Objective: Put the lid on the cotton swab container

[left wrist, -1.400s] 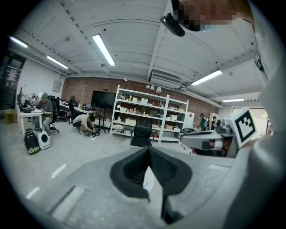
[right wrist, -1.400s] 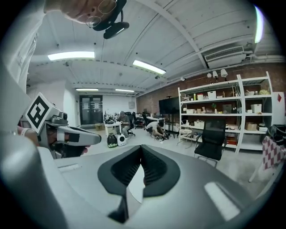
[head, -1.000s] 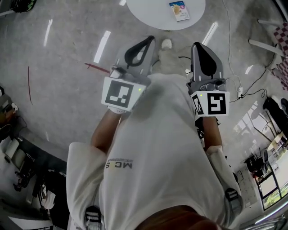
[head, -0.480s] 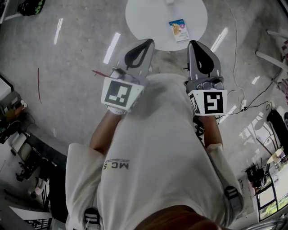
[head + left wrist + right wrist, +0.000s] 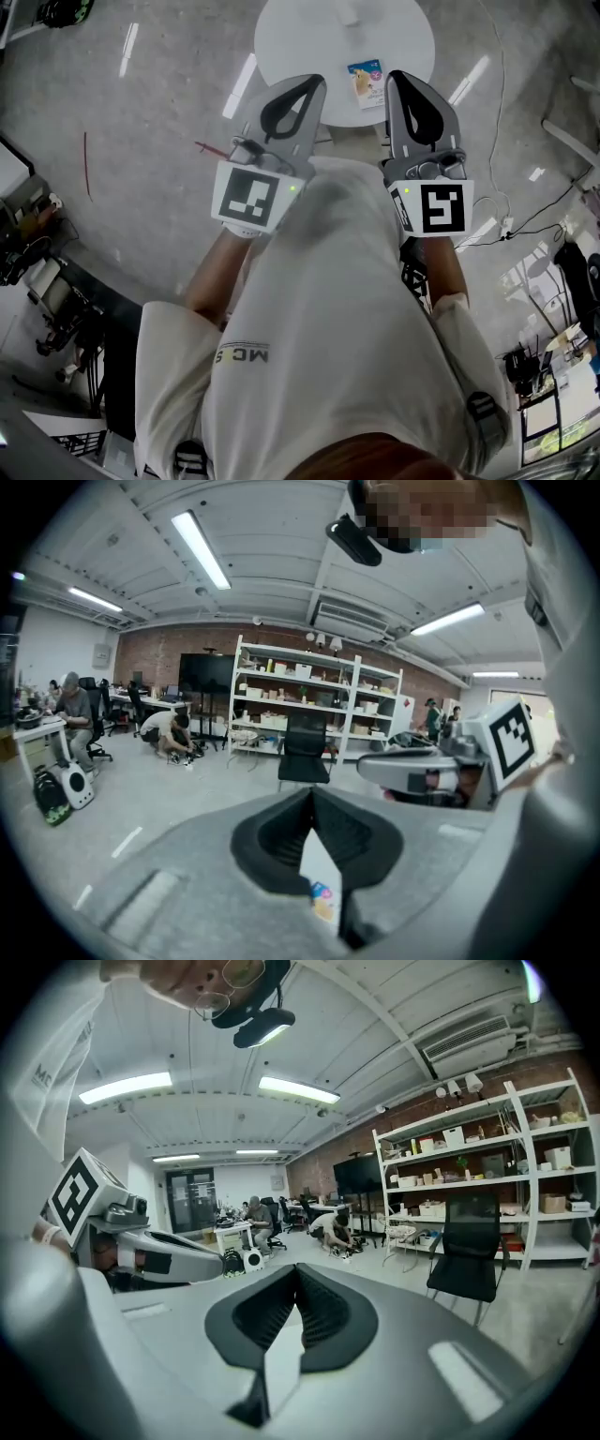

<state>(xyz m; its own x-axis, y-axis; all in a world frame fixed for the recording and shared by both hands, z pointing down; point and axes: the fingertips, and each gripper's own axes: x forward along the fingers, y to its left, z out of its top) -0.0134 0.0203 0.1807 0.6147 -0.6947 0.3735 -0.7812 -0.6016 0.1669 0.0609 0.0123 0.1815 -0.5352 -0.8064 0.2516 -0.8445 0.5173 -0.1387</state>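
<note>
Running across the person's white shirt [image 5: 328, 309] are grey letters beginning "MC" [image 5: 242, 354]; the rest cannot be read. Each gripper carries a cube with a black-and-white square marker, which bears no words. Ahead of both grippers a round white table [image 5: 281, 52] stands on the grey floor [image 5: 141, 122]. On it lies a small packet [image 5: 366, 82] with a blue and yellow label whose print is too small to read. Whether this is the cotton swab container, and whether it has a lid on, cannot be told. A small white object [image 5: 349, 14] sits near the table's far edge, too small to identify. The left gripper [image 5: 314, 82] points toward the table with its jaws closed tip to tip and nothing between them. In the left gripper view the packet [image 5: 322, 900] shows through the gap below the meeting tips of the left gripper [image 5: 312, 794]. The right gripper [image 5: 398, 77], just beside the packet in the head view, is likewise closed and empty [image 5: 298, 1271]. Across the room, white shelves [image 5: 309, 700] hold rows of boxes and small containers, contents unclear, with a black office chair [image 5: 305, 747] in front.
</note>
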